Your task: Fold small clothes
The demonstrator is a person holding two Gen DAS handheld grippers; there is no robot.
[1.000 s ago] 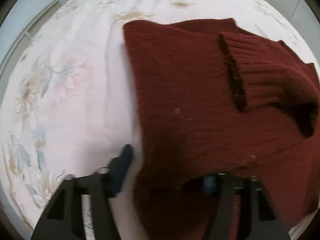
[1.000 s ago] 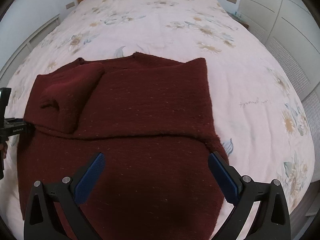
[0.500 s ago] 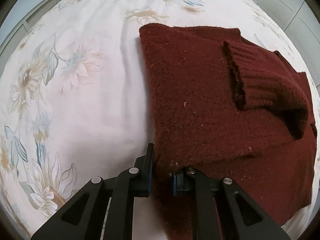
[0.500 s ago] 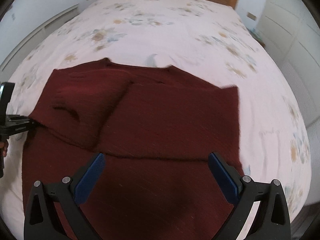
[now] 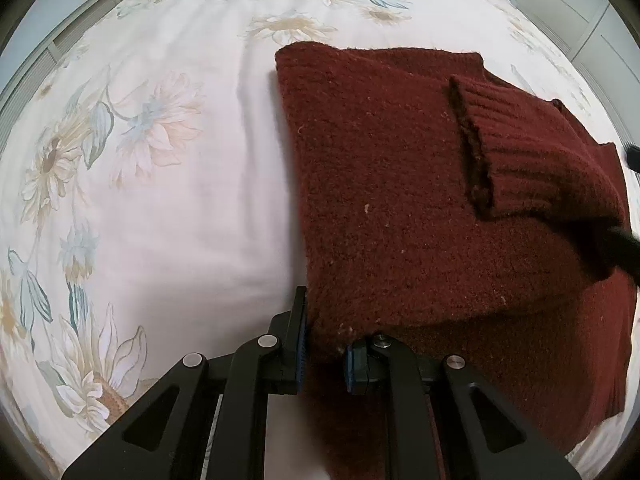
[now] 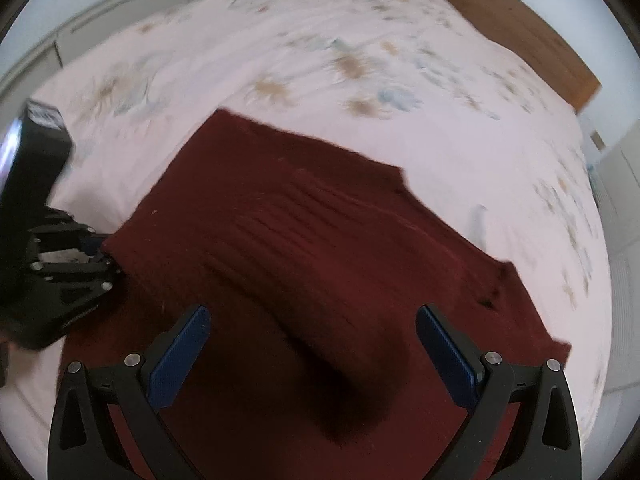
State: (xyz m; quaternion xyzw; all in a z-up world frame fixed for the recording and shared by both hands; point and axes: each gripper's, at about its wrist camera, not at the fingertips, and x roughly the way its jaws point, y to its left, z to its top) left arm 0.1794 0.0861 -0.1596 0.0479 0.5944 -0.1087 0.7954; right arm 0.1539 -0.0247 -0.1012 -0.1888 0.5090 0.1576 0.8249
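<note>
Since a second ago the left claw (image 5: 324,344) has gone from spread wide to pinched on the sweater's edge, and the right claw (image 6: 310,354) has swung in low over the knit, its view now blurred with motion.

Largest first: the bed (image 5: 168,152), under a pale floral cover, carries everything. On it lies the sweater (image 5: 400,184), dark red and already partly folded, with one layer doubled over the body and a lower layer showing toward the near side. A ribbed sleeve (image 5: 532,148) lies across the top, its cuff open toward the left claw. The left claw grips the corner of the folded layer at its near left edge, pads tight against the wool. The right claw hovers with its pads wide apart and nothing between them, just above the sleeve and the middle of the sweater.

The step in hand looks like the next fold: the left side is secured, the right is not yet. The next move likely calls for the right claw to drop to the matching corner on its side and close there, so both corners can lift together and keep the edge straight. Thick knit may slip or drag the sleeve out of place if only one side rises.
</note>
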